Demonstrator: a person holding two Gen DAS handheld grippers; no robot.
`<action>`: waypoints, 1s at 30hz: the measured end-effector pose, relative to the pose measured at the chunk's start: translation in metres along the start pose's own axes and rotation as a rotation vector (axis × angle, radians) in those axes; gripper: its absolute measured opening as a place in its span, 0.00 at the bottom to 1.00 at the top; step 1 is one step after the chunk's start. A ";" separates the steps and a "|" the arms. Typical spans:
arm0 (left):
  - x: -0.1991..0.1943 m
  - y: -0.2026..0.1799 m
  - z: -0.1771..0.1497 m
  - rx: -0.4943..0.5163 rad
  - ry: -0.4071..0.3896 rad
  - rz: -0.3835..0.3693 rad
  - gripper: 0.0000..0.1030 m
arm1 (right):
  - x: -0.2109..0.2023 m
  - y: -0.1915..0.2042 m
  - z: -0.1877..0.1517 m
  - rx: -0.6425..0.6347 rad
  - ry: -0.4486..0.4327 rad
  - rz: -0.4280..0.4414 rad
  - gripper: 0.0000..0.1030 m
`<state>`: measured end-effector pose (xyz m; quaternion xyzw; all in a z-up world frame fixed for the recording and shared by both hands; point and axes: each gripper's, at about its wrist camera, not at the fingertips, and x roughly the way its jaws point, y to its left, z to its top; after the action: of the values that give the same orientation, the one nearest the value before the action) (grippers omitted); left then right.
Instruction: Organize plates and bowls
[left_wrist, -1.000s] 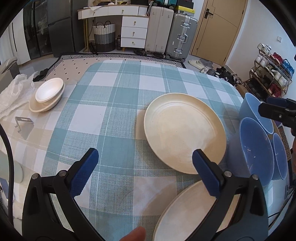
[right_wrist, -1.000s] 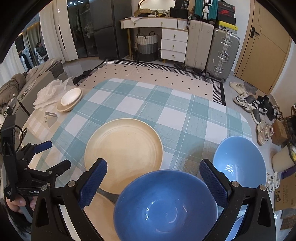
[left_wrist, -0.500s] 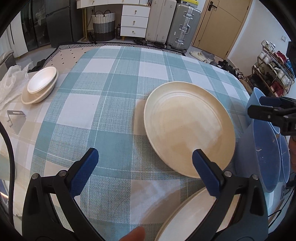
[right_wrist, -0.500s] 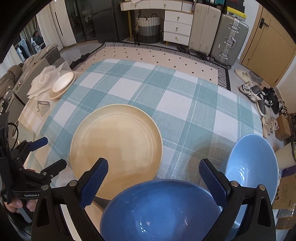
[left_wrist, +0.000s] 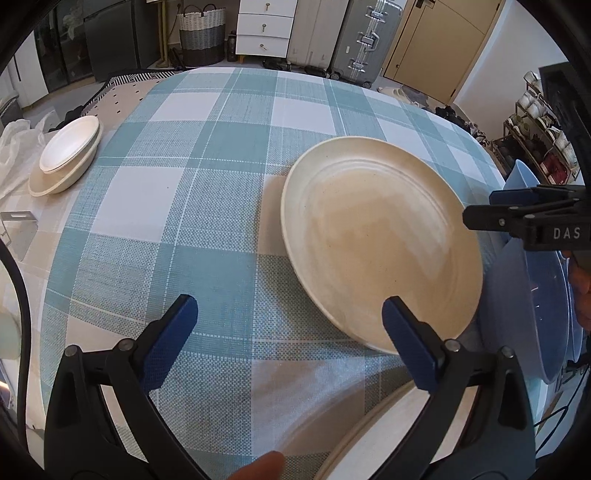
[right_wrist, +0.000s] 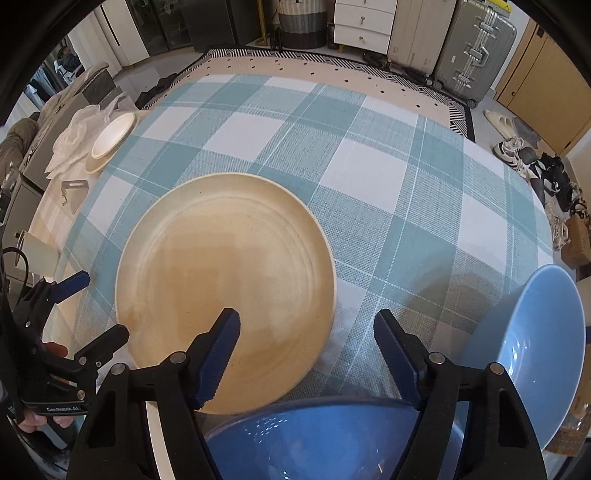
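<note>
In the right wrist view, the cream plate (right_wrist: 225, 288) fills centre-left of the desk (right_wrist: 369, 173), and at bottom centre the right hand-held gripper (right_wrist: 306, 328), lower than before, is closing, nothing yet pinched, over the near blue bowl (right_wrist: 314, 443), so I judge a rim grasp is imminent.

A lived-in home: checked tablecloth (right_wrist: 369, 177), suitcases (right_wrist: 469, 48), white drawers (right_wrist: 362, 22), shoes (right_wrist: 517, 147) by the door (left_wrist: 436, 40).
</note>
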<state>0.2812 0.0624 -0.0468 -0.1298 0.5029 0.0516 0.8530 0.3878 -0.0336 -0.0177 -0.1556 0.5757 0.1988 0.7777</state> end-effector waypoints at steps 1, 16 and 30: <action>0.001 0.000 0.000 0.003 0.004 -0.001 0.91 | 0.003 0.001 0.001 -0.002 0.008 -0.001 0.74; 0.012 -0.008 -0.004 0.038 0.044 -0.080 0.53 | 0.028 0.004 0.005 -0.025 0.067 0.004 0.64; 0.009 -0.010 -0.004 0.038 0.021 -0.104 0.24 | 0.034 0.008 0.008 -0.037 0.058 -0.012 0.43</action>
<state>0.2840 0.0517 -0.0546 -0.1399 0.5054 -0.0039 0.8515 0.3992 -0.0182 -0.0476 -0.1793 0.5931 0.2003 0.7589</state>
